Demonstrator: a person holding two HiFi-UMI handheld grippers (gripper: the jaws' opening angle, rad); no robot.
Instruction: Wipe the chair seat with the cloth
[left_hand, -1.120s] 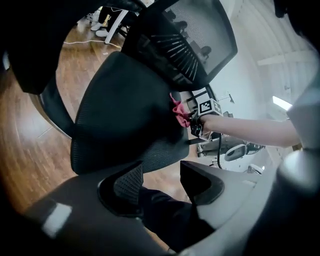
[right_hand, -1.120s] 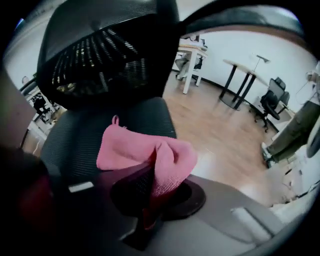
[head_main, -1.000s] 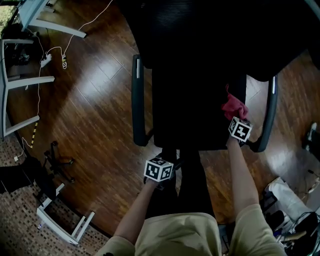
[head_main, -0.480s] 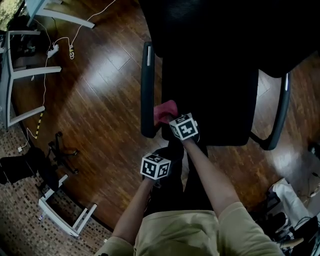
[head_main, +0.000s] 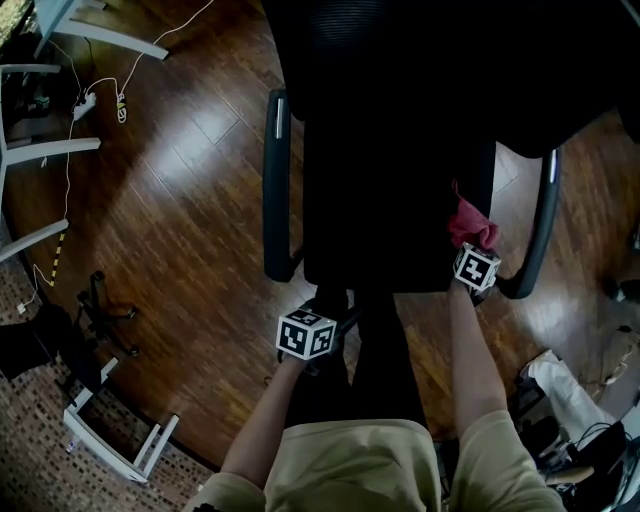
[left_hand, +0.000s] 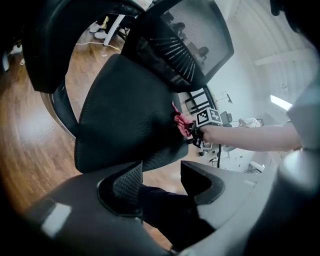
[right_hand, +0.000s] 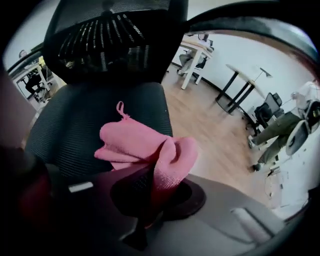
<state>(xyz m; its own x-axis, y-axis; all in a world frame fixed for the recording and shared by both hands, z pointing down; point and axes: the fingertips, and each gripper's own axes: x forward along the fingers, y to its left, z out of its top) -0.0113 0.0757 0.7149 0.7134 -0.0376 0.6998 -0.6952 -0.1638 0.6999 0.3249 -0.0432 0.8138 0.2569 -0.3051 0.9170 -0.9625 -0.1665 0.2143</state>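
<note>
The black mesh chair seat (head_main: 390, 200) fills the middle of the head view, its backrest (right_hand: 115, 40) rising behind. A pink cloth (head_main: 470, 224) lies bunched on the seat's front right corner, and my right gripper (head_main: 472, 246) is shut on it. In the right gripper view the cloth (right_hand: 145, 147) folds up out of the jaws onto the seat (right_hand: 75, 125). My left gripper (head_main: 325, 315) hangs just off the seat's front edge, left of centre. It (left_hand: 161, 172) is open and holds nothing, with a dark trouser leg behind the gap. The left gripper view also catches the cloth (left_hand: 182, 123).
Curved black armrests flank the seat, the left one (head_main: 274, 190) and the right one (head_main: 541, 225). White desk legs (head_main: 55, 150) and a cable with a power strip (head_main: 85, 102) lie at the far left on the wood floor. A loose chair base (head_main: 105, 312) sits lower left, bags (head_main: 570, 390) lower right.
The right gripper swept the cloth from the seat's right front corner to the left front corner, then back to the right. The left gripper has hardly moved.
</note>
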